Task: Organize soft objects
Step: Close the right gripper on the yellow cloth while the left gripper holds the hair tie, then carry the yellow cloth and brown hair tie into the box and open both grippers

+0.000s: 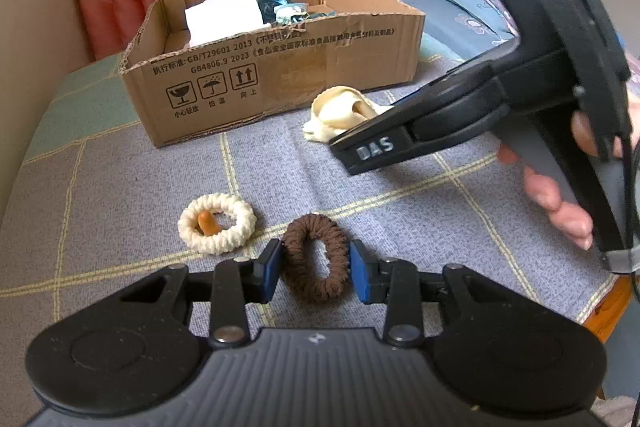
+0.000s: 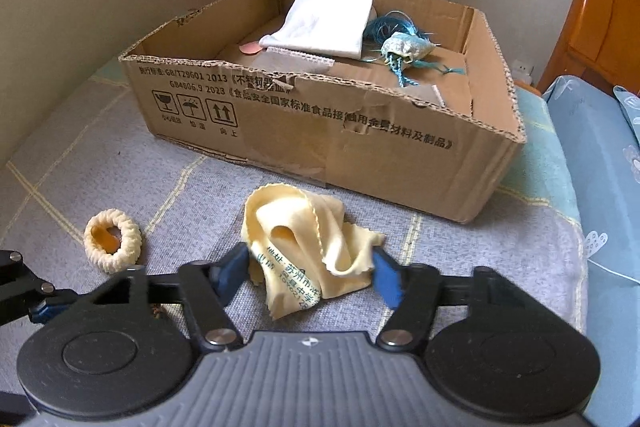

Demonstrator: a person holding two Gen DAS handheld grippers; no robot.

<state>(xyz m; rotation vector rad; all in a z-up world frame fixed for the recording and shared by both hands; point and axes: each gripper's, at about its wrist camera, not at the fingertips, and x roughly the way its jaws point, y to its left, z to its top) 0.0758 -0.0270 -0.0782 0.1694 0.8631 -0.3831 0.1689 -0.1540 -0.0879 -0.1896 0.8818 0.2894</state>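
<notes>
Cardboard box (image 2: pixel 360 147) holds some items; left claw (image 1: pixel 316 265) grips brown scrunchie (image 1: pixel 314 259), right claw (image 2: pixel 312 273) clamps yellow cloth (image 2: pixel 304 247); cream scrunchie (image 1: pixel 218 223) at ten o'clock waits.

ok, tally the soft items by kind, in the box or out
Hair ties: 2, brown and cream, both on the bed
Cloths: 2, yellow on the bed, white in the box
Blue tasselled pouch: 1, in the box
Total: 5
</notes>
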